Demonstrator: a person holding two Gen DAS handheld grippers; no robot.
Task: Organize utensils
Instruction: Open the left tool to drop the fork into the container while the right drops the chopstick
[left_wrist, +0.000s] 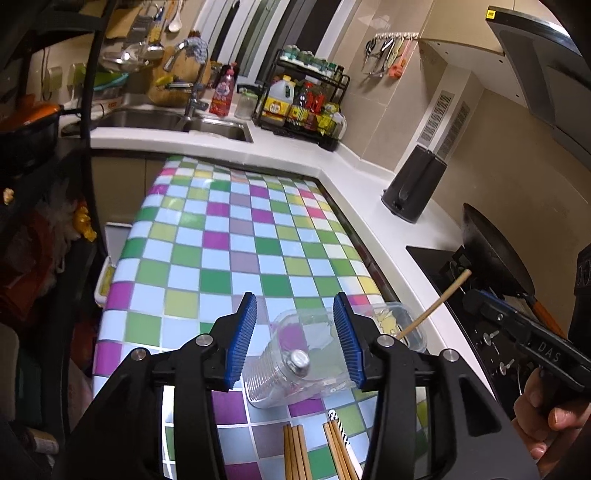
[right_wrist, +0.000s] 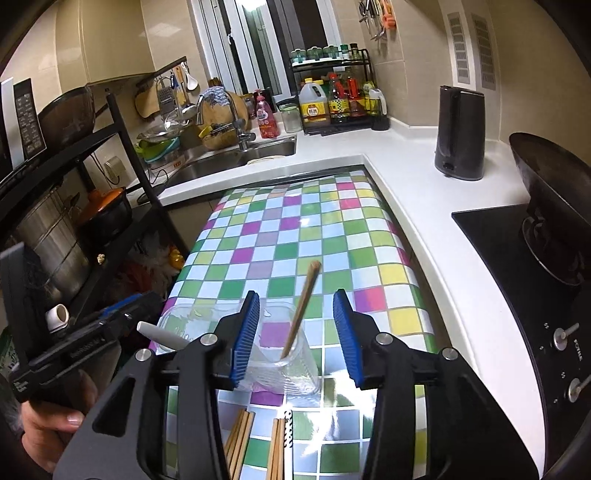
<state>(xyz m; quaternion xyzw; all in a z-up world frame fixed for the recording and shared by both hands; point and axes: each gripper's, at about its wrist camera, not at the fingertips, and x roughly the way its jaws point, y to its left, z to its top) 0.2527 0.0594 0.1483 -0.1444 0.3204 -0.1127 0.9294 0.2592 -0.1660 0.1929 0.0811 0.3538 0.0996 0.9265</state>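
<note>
On the checkered worktop (right_wrist: 332, 236) stands a clear plastic container (right_wrist: 284, 365) with one wooden chopstick (right_wrist: 301, 310) leaning in it, tip up and away from the camera. The right hand-held gripper (right_wrist: 295, 336) hangs just above the container, jaws spread wide and released, the chopstick rising between them without touching either pad. The left hand-held gripper (left_wrist: 295, 339) is likewise open, hovering over a second clear container (left_wrist: 295, 365); a metal object (left_wrist: 299, 360) seems to lie inside it, though the plastic distorts it. More chopsticks (left_wrist: 295, 454) lie flat on the worktop nearer the camera, in two bundles beside a striped utensil (left_wrist: 338, 424).
</note>
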